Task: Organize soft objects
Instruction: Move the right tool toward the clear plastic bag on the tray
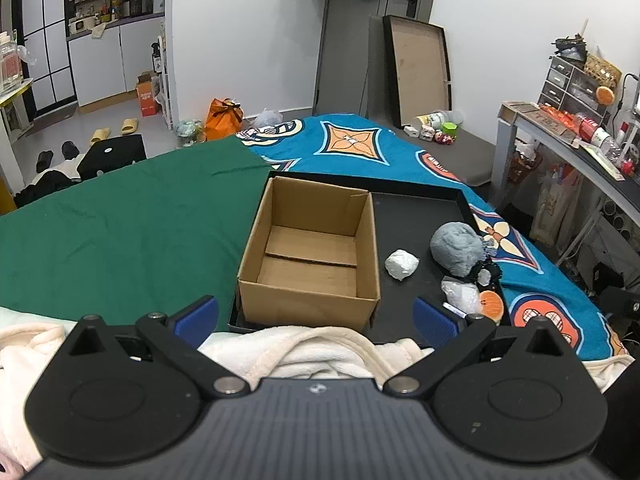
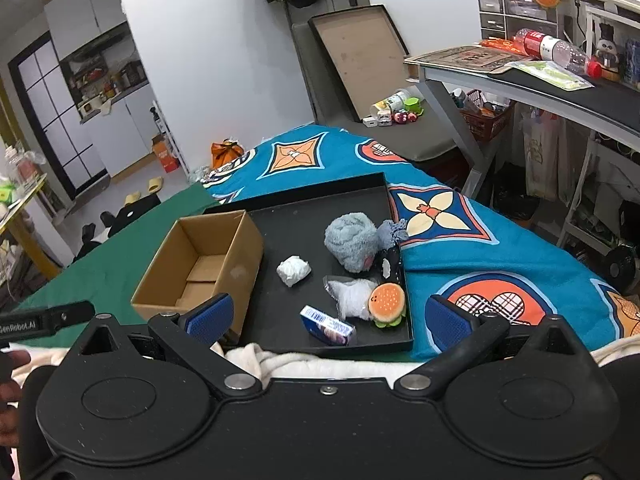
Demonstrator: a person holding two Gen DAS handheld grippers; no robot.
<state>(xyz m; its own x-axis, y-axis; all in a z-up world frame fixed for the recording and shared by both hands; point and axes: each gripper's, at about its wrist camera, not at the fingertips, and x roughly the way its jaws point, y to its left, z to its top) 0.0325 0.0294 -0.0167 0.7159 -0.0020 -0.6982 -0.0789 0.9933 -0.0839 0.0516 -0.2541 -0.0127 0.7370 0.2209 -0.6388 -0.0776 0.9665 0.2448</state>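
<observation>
A black tray (image 2: pixel 304 216) (image 1: pixel 420 208) lies on the bed. In it stands an empty open cardboard box (image 1: pixel 312 256) (image 2: pixel 200 268). Beside the box lie a grey fluffy towel roll (image 2: pixel 352 244) (image 1: pixel 458 248), a white crumpled wad (image 2: pixel 293 270) (image 1: pixel 401 264), a white plush in clear wrap (image 2: pixel 352 296) (image 1: pixel 464 296), a burger plush (image 2: pixel 386 304) (image 1: pixel 491 305), a blue tissue pack (image 2: pixel 327 325) and a black dotted item (image 2: pixel 389 266). My left gripper (image 1: pixel 316 316) is open and empty, near the box. My right gripper (image 2: pixel 330 316) is open and empty, near the tray's front edge.
A cream fleece blanket (image 1: pixel 312 348) (image 2: pixel 280 360) lies at the near edge under both grippers. The bed has a green sheet (image 1: pixel 120 220) and a blue patterned cover (image 2: pixel 500 248). A desk (image 2: pixel 520 84) stands at the right. The left gripper's side (image 2: pixel 44 322) shows at the left.
</observation>
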